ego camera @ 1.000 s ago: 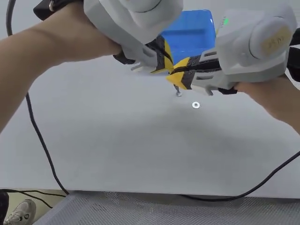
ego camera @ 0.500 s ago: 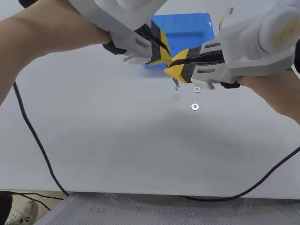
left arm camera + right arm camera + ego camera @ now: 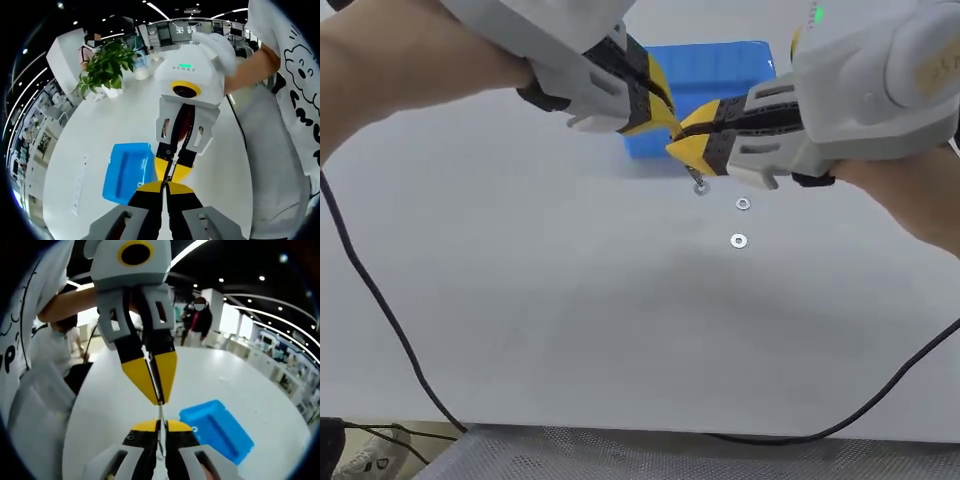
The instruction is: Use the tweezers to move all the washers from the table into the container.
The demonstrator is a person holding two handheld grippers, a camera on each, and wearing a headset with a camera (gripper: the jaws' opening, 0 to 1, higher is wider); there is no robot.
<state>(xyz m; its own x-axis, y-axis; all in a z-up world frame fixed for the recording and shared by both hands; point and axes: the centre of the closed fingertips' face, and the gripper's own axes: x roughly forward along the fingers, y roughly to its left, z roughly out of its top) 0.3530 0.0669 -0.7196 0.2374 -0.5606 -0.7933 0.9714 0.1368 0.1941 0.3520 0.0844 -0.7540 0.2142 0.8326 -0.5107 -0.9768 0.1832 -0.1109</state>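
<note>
Above the grey table (image 3: 570,300), my left gripper (image 3: 665,118) and right gripper (image 3: 682,140) meet tip to tip. Both are shut on thin metal tweezers (image 3: 696,176) that point down from between them. A small washer (image 3: 701,189) sits at the tweezers' tip. Two more washers (image 3: 743,204) (image 3: 738,240) lie flat on the table just to the right. The blue container (image 3: 720,75) stands right behind the grippers. In the left gripper view my jaws (image 3: 165,186) pinch the tweezers opposite the right gripper, with the container (image 3: 127,170) to the left. In the right gripper view my jaws (image 3: 160,427) hold the tweezers (image 3: 160,412).
A black cable (image 3: 380,300) runs down the table's left side and another (image 3: 880,395) curves across the front right. A perforated metal edge (image 3: 620,450) borders the table's near side. Potted plants (image 3: 102,70) stand far off.
The grippers and the tweezers' tip have moved away from the washers on the table, toward the blue container. A second washer has come out from behind the right gripper.
</note>
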